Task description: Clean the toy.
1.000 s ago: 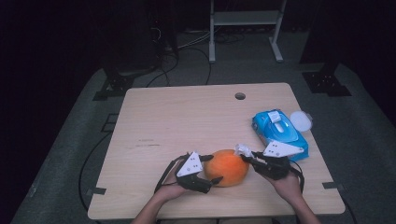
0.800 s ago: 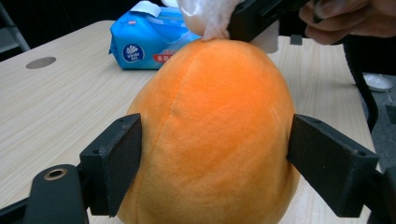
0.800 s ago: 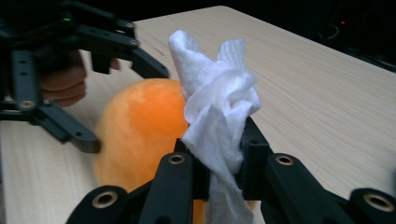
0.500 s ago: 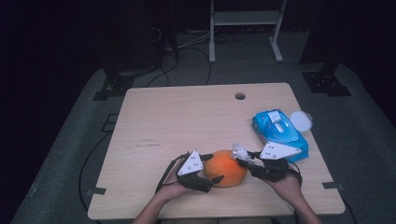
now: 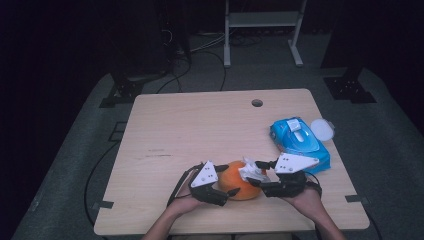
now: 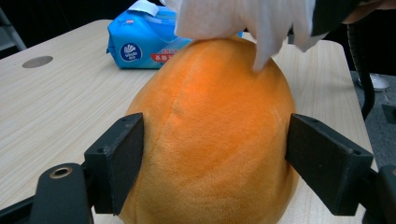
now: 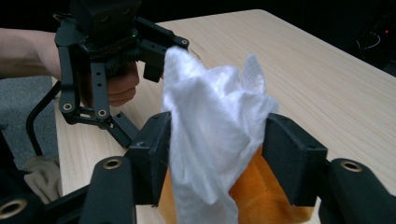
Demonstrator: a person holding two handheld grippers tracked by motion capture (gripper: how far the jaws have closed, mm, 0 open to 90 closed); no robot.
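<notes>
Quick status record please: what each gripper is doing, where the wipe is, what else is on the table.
left gripper: jaws pressed on both sides of the orange plush ball, holding it on the table
right gripper: jaws have just been opening; white wipe stands loose between them, draped on top of the ball
wipe pack: blue, lying at the table's right edge beyond the right gripper, flap lifted
round white lid: beside the pack, at the table's edge
</notes>
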